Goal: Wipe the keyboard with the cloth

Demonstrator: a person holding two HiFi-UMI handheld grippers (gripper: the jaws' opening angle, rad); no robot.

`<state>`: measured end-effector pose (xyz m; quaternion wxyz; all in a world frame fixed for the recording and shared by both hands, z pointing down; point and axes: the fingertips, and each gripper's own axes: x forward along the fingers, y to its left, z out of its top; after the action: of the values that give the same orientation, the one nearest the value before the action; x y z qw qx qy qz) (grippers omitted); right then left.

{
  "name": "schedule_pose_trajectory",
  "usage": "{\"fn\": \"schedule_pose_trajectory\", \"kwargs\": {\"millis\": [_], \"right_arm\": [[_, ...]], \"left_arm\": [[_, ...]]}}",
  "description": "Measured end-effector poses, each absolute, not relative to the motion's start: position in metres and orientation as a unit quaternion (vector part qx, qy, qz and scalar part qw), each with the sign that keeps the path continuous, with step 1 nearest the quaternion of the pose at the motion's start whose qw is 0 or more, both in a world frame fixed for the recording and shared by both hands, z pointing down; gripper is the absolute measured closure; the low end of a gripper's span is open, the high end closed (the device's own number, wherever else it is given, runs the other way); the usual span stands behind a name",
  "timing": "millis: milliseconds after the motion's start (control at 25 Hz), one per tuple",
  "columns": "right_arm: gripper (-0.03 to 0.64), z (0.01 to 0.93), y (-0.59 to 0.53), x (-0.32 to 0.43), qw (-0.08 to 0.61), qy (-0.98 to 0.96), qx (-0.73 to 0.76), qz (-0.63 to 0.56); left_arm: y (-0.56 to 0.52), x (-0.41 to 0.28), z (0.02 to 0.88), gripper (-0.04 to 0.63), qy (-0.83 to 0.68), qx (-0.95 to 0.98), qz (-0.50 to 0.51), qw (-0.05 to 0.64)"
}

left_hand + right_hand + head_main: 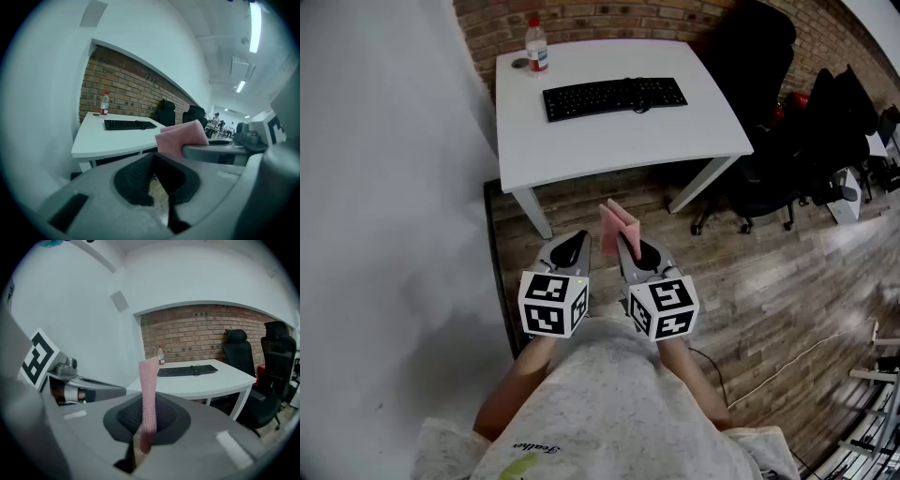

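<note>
Brick wall [609,17], white table [614,141], nubby pink cloth [617,223]

Left gripper [154,165] closed, pink cloth [180,138] beside

A white desk [619,145] stands against a red brick wall [609,19], with a plain white wall [384,187] to the left. Wood-plank floor [769,291]; black office chairs [759,178] (clustered right); strip lights [255,21] overhead.

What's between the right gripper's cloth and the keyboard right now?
Only wooden floor, then the white table's bare front strip, in the head view. Nothing stands between the cloth in the right gripper and the keyboard.
</note>
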<state>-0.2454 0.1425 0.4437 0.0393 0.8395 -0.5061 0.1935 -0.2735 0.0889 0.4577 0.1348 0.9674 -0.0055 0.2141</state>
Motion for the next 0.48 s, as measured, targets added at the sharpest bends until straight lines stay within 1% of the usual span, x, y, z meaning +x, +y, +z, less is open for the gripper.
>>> {"fn": "schedule_pose_trajectory", "kwargs": {"millis": [480], "right_arm": [[0.595, 0.45, 0.115, -0.234, 0.039, -0.501, 0.839, 0.21]], "left_arm": [[0.063, -0.26, 0.465, 0.601, 0.0, 0.963, 0.224, 0.15]]}}
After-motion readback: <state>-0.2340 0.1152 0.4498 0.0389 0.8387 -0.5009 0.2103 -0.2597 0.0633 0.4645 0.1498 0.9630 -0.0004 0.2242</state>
